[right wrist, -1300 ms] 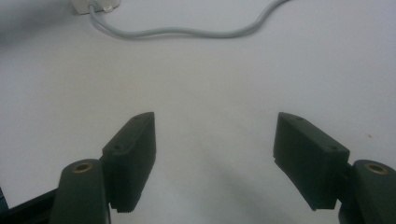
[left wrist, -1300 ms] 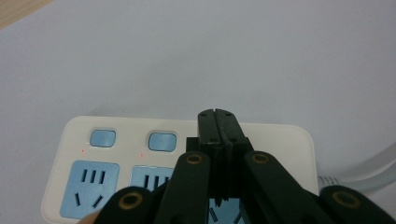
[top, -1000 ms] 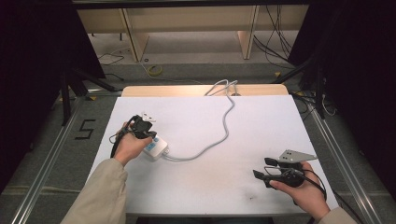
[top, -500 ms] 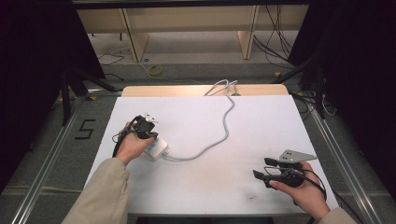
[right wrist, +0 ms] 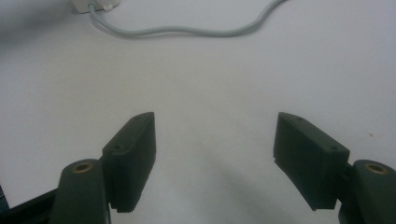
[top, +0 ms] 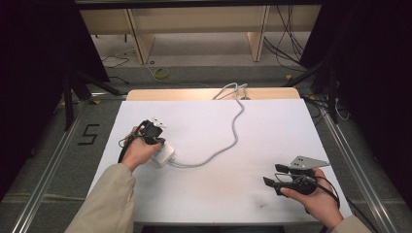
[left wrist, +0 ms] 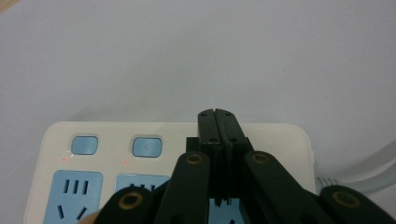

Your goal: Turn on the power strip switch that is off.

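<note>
One power strip [left wrist: 168, 154] | directly under closed left hand-held gripper [left wrist: 218, 122] | touching unclear

left gripper [left wrist: 218, 122] jaws pressed together, right gripper [right wrist: 215, 158] — jaws spread

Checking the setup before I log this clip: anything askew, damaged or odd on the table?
Nothing damaged or spilled. The power strip lies flat on the white table, two small red lights lit under its blue switches, grey cord snaking off the far edge. The left tool is shut over the strip; the right tool rests open, apart from it.
</note>
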The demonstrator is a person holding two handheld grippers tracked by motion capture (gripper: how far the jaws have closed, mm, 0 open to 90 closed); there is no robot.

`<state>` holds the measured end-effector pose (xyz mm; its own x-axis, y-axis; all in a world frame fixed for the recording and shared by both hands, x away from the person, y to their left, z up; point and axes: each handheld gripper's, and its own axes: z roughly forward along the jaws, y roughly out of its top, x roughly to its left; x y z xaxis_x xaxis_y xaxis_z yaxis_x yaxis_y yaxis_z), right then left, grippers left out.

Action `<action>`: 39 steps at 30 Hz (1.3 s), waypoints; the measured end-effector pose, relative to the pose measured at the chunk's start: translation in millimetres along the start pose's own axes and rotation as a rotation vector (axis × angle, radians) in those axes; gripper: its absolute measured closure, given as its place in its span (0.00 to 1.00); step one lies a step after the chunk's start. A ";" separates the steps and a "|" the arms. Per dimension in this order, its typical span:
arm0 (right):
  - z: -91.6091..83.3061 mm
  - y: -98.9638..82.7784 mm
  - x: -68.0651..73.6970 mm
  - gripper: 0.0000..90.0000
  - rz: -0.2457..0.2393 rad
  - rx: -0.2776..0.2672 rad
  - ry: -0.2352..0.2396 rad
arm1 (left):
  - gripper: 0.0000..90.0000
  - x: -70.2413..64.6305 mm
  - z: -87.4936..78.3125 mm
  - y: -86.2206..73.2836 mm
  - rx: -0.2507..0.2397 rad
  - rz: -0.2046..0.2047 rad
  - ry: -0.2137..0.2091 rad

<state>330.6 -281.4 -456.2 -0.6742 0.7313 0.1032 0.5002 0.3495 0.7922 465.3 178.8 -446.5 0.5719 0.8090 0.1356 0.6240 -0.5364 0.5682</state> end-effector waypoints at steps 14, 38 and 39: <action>0.1 0.0 0.2 0.34 0.001 0.001 -0.001 | 1.00 0.0 -0.2 0.1 0.009 -0.011 0.000; 0.4 0.1 0.5 0.34 0.000 0.001 -0.001 | 1.00 -3.2 0.5 0.6 0.021 -0.016 -0.022; 0.3 0.1 0.5 0.34 0.000 0.001 -0.001 | 1.00 -4.6 1.3 0.8 0.017 -0.018 -0.039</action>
<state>330.5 -280.7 -456.3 -0.6736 0.7319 0.1024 0.5009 0.3503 0.7915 463.9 174.4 -447.7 0.5810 0.8085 0.0937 0.6429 -0.5266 0.5562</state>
